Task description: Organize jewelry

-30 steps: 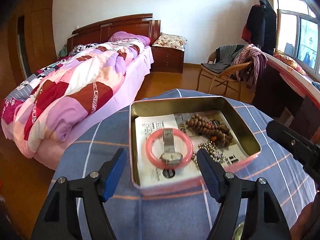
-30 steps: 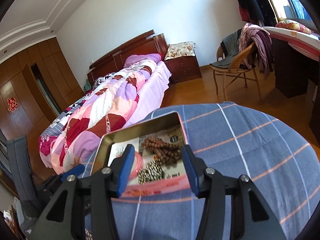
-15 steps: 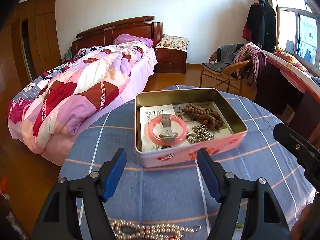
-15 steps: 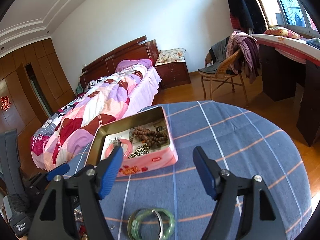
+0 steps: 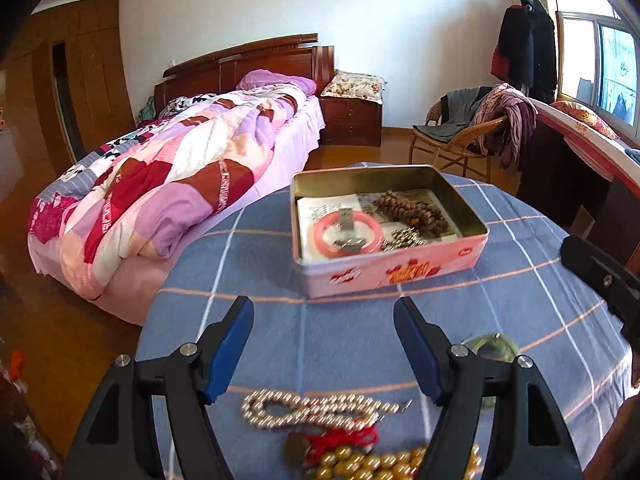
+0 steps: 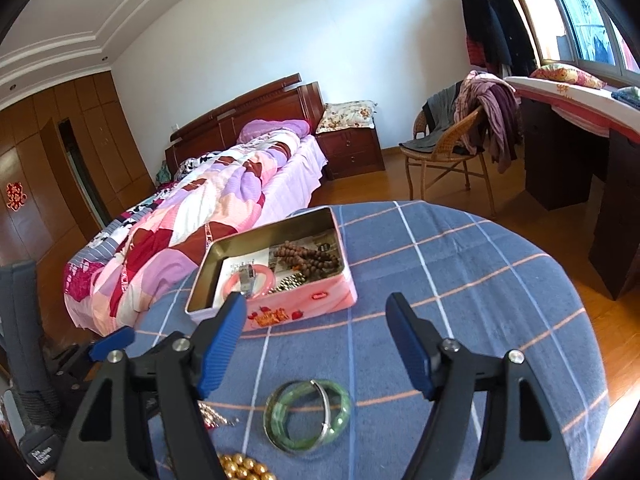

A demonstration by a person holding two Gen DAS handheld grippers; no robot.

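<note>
Already the pink tin point(image 5: 390, 268), standing open toward twelve o'clock on the round worktop point(image 6: 460, 280) with its blue checked cloth, holds part of the jewelry: a pink bangle point(image 5: 346, 234) with a wristwatch point(image 5: 348, 242) lying across it, a coil of brown wooden beads point(image 5: 412, 210) at its one o'clock, and a small heap of silver beads point(image 5: 402, 238) between them, all resting on printed paper that lines the bottom. Several pieces are not yet stowed and lie on the cloth toward six o'clock, well apart from the tin: a pearl strand point(image 5: 316, 410), a red-corded charm point(image 5: 340, 440) just below it, a string of gold beads point(image 5: 372, 462), and a green jade bangle point(image 6: 308, 414) with a thin silver bangle point(image 6: 324, 408) resting in it. The left tool point(image 5: 324, 344) hangs over the pearl strand with its blue pads spread and nothing between them; the right tool point(image 6: 316, 340) is likewise spread and empty above the green bangle. By my reading the job stands roughly halfway, with four or five pieces left to carry into the tin.
</note>
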